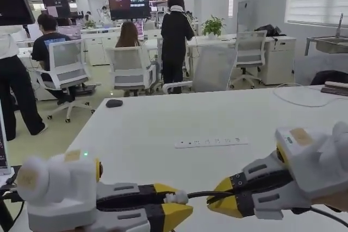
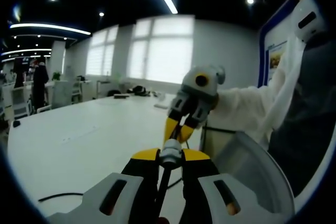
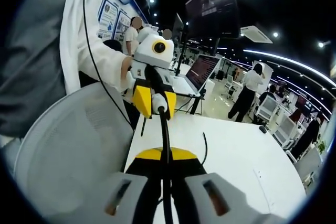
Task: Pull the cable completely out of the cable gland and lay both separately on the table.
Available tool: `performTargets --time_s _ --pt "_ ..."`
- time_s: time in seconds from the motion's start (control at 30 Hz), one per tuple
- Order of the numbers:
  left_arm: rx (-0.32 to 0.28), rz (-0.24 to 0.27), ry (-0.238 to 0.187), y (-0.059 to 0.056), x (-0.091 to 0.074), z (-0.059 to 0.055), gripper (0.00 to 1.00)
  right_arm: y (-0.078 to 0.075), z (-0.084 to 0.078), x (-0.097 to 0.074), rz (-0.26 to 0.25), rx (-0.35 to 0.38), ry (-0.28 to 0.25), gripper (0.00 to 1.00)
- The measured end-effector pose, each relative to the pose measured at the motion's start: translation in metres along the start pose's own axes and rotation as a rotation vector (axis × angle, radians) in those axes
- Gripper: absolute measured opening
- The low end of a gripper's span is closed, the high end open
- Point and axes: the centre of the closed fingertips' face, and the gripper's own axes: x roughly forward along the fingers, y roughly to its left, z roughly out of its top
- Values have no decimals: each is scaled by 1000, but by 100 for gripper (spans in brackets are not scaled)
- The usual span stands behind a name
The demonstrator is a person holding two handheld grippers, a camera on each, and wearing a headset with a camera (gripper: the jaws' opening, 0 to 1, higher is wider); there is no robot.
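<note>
Cable point(image 1: 198, 193) is thin and limp; grip it close to the rigid cable gland point(image 1: 173, 196). Your left tongs point(image 1: 182, 200) clamp the gland, right tongs point(image 1: 213, 196) the cable.

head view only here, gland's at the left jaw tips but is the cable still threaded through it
observer: looks so. In the left gripper view a dark strand carries on behind the cable gland, back between the left gripper's shut jaws.
operator: has the right one got a real grip
observer: yes. The right gripper view has the cable running dead centre through the right gripper's closed tips.
operator: anything near the table edge
observer: a white mesh chair back stands just off the table's near edge, beside the grippers.
</note>
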Motion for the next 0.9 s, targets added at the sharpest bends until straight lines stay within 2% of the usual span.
performTargets --time_s 0.4,0.67,0.9 --pt "-7 32 4 7 -13 -5 17 -3 -21 -15 -33 49 15 1" --pt "-26 65 -17 16 -23 -3 17 -4 -37 -26 -63 95 30 1" --pt "-35 72 -28 16 -23 -1 17 -4 -40 -28 -72 114 28 1"
